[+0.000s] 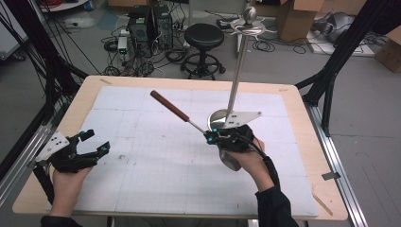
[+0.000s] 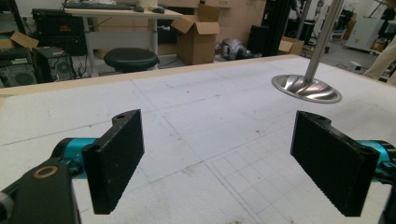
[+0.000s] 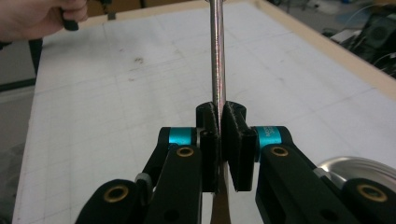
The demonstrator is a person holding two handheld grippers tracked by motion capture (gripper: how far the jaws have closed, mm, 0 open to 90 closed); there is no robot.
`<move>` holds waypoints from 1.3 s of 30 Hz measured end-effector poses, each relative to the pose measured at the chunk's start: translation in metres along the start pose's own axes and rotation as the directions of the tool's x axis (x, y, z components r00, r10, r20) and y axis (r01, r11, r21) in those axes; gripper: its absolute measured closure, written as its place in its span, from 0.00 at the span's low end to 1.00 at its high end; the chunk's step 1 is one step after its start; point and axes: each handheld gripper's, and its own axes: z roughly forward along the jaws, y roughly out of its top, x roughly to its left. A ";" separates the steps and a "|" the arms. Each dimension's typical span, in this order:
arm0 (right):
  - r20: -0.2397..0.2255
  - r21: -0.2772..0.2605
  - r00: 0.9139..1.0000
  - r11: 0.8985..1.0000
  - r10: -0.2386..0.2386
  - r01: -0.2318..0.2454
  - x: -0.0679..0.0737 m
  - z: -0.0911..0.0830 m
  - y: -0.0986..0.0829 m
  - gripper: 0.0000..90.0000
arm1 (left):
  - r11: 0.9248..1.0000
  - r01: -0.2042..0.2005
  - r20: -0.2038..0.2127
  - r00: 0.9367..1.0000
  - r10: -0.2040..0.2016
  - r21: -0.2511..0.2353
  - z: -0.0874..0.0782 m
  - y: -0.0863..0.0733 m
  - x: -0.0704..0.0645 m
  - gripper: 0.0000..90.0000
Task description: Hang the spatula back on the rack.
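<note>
A long utensil with a reddish-brown handle [image 1: 169, 105] and a thin metal shaft [image 3: 217, 56] slants up and to the left over the table's middle. My right gripper [image 1: 211, 137] is shut on the shaft, and the right gripper view shows both pads [image 3: 236, 140] pressed against it. The utensil's wider metal end [image 1: 230, 161] lies under the person's right hand. My left gripper [image 1: 96, 141] hovers open near the table's left edge, with nothing between its pads [image 2: 116, 158].
A tall metal stand [image 1: 238, 61] with a round shiny base [image 2: 306, 88] rises just behind the right gripper. White gridded foam [image 1: 156, 165] covers the wooden table. On the floor beyond are a black stool [image 1: 204, 35], computer towers [image 1: 142, 23] and cardboard boxes [image 1: 295, 16].
</note>
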 end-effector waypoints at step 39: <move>0.270 -0.452 0.941 0.890 0.205 -0.064 -0.023 -0.155 -0.026 0.95 | 0.998 -0.020 0.008 1.000 0.019 0.063 0.006 -0.008 0.000 0.20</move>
